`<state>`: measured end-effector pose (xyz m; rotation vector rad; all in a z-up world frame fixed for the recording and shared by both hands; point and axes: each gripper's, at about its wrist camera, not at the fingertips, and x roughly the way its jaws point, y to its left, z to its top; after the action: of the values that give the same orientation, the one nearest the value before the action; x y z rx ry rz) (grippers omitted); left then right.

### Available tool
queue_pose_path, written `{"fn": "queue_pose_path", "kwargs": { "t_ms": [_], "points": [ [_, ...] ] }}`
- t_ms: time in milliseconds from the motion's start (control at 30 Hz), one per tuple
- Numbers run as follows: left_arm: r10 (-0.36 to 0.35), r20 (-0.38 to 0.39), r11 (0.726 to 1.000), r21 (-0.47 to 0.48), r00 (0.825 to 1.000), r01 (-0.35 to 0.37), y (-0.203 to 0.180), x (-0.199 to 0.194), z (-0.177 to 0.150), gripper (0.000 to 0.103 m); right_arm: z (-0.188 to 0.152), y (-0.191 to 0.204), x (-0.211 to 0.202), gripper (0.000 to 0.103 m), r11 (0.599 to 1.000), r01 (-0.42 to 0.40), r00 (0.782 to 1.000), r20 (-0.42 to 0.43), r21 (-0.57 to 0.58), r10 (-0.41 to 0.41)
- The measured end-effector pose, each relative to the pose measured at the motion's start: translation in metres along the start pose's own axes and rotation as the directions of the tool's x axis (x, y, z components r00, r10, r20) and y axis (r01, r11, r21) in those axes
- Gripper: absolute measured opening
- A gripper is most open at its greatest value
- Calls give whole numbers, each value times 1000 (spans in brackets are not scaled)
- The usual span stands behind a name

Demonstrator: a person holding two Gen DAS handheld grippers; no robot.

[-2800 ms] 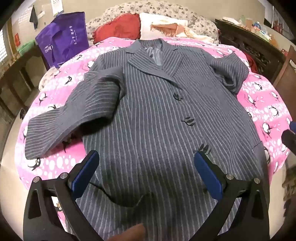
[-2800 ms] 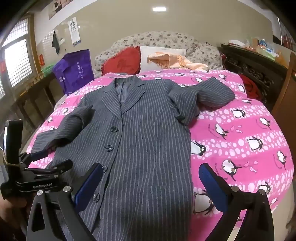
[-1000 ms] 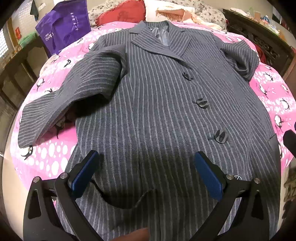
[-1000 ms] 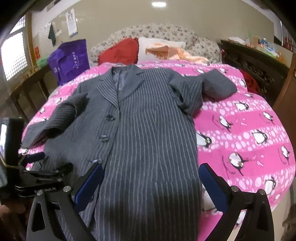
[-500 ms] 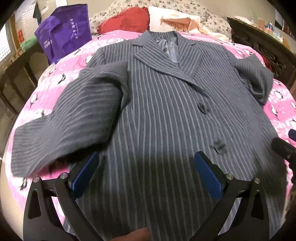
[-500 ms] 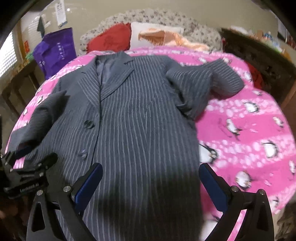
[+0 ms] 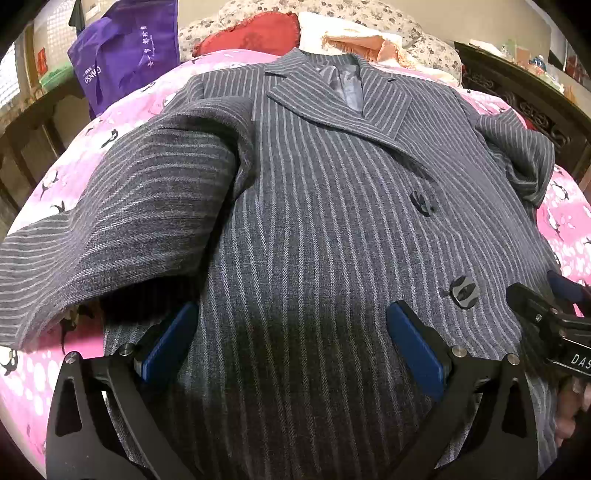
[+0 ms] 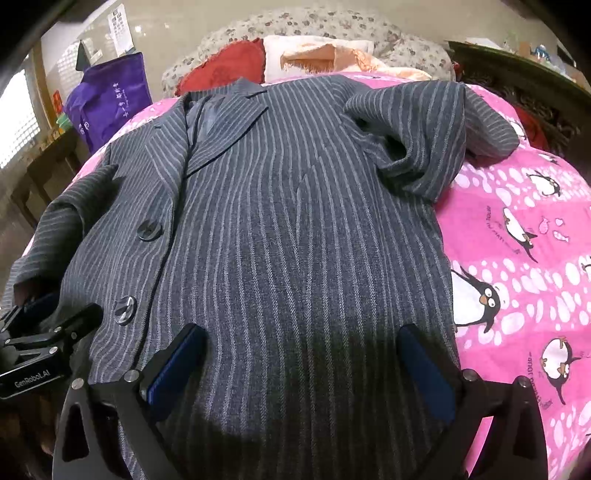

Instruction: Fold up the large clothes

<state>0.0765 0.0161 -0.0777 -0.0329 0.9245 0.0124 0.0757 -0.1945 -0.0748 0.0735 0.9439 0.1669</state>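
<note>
The folding has barely begun, judging by how the coat (image 7: pixel 332 229) lies: a grey pinstriped coat spread face up and buttoned on the pink penguin bedspread (image 8: pixel 524 236), collar toward the pillows (image 7: pixel 332 29) at the head of the bed. Starting at the left, a purple bag (image 7: pixel 125 48) stands beside the bed, and the coat's left sleeve (image 7: pixel 122 229) is draped out over the bedspread, not yet brought across the body. The left tongs (image 7: pixel 291 347) hover low over the lower front of the coat with their blue pads wide apart, holding nothing. Further right run the buttons (image 7: pixel 461 291) down the front, and then the right tongs (image 8: pixel 301 369), likewise spread apart and empty, over the coat's right panel. At the far right the other sleeve (image 8: pixel 424 140) is bunched and partly doubled near the shoulder, though whether that counts as a deliberate fold is hard to tell from this angle. Both sleeves and the long body apparently remain to be folded.
</note>
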Motion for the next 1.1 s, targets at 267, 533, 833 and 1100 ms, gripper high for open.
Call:
{"fn": "queue_pose_path", "kwargs": {
  "t_ms": [267, 533, 833, 1100],
  "points": [
    [13, 1, 1000, 6, 1000, -13, -2, 1, 3, 103, -1, 4, 0, 103, 1000, 2, 1000, 7, 0, -2],
    [12, 5, 1000, 4, 1000, -12, -2, 1, 2, 103, -1, 3, -1, 103, 1000, 1, 1000, 11, 0, -1],
    [9, 10, 1000, -1, 1000, -9, -2, 3, 1, 103, -1, 3, -1, 103, 1000, 1, 1000, 14, 0, -1],
    [2, 14, 1000, -5, 1000, -2, -2, 4, 1, 103, 19, 3, -19, 102, 992, 102, 988, -127, 71, -93]
  ]
}}
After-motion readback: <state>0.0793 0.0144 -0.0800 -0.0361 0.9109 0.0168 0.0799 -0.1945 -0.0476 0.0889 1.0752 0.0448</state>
